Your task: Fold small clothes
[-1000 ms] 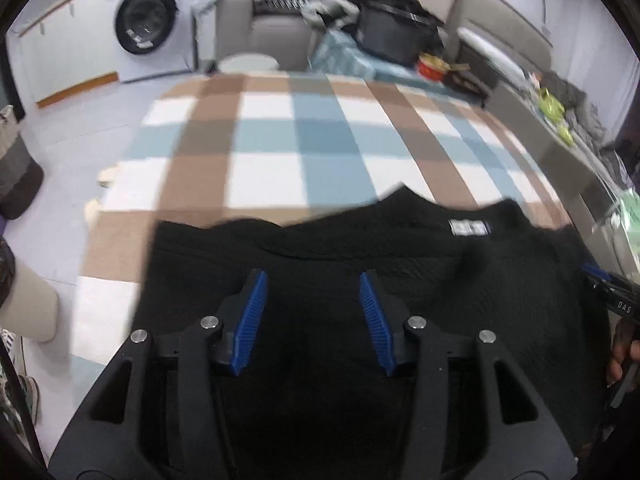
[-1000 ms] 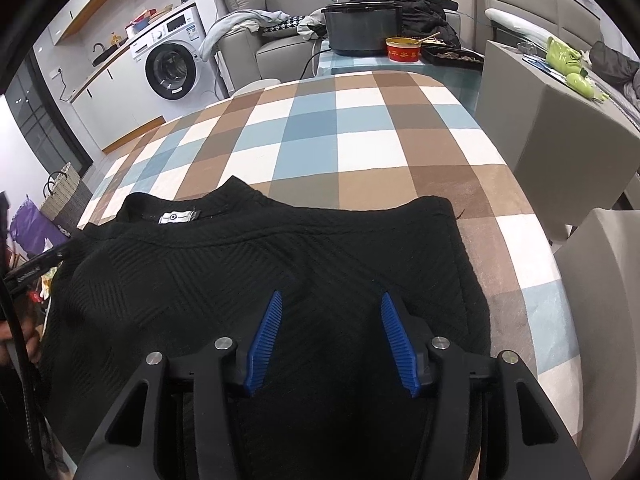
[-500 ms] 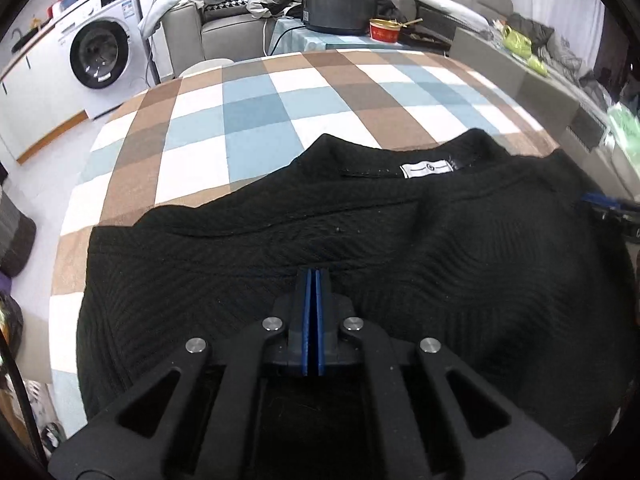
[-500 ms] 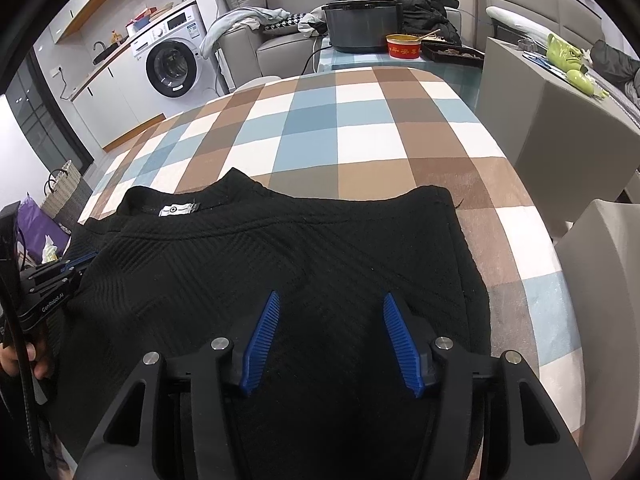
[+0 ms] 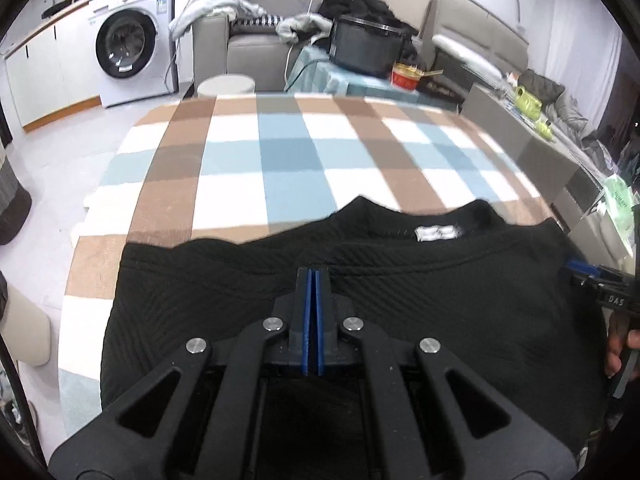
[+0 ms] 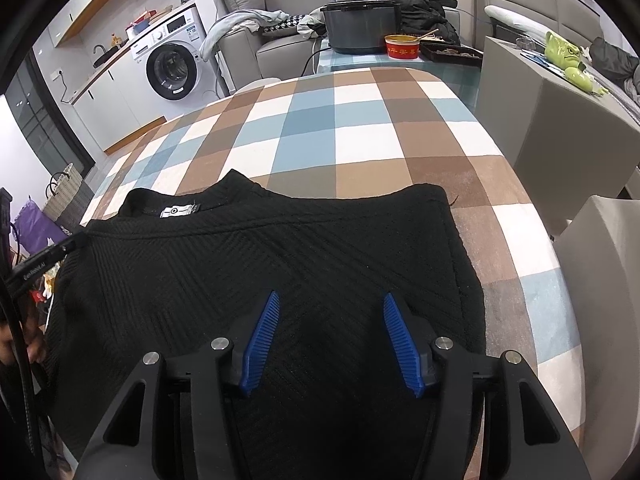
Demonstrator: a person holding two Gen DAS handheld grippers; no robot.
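Looking down the left wrist camera: left gripper (image 5: 312,280) has its blue pads pressed flat together, no gap visible, sitting low over the black sweater (image 5: 440,300). Can't tell whether any cloth is caught between the pads, since the tips sit right against the knit. Sweater lies spread on the checked tablecloth (image 5: 288,160), collar and white neck label (image 5: 436,233) pointing away from the camera. Near hem runs under the gripper body. At the right edge of this view, part of the other tool and a few fingers of the person's hand (image 5: 620,348) show beside the sweater's side. Background: washing machine (image 5: 128,44) far left, grey sofa (image 5: 248,48) behind the table, dark pot (image 5: 366,50) and red bowl (image 5: 406,76) on a side table.

Right wrist camera: right gripper (image 6: 331,312) is spread wide, blue ribbed pads well apart, nothing between them. It hovers above the sweater's (image 6: 280,272) lower right area; contact with the fabric isn't clear. Sweater's right edge lies straight on the tablecloth (image 6: 360,128), with bare cloth showing beyond it. Neck label (image 6: 178,211) sits upper left in this view. The left tool's black body pokes in from the left edge, touching the sweater's shoulder area. Grey cabinet (image 6: 540,120) stands right of the table.
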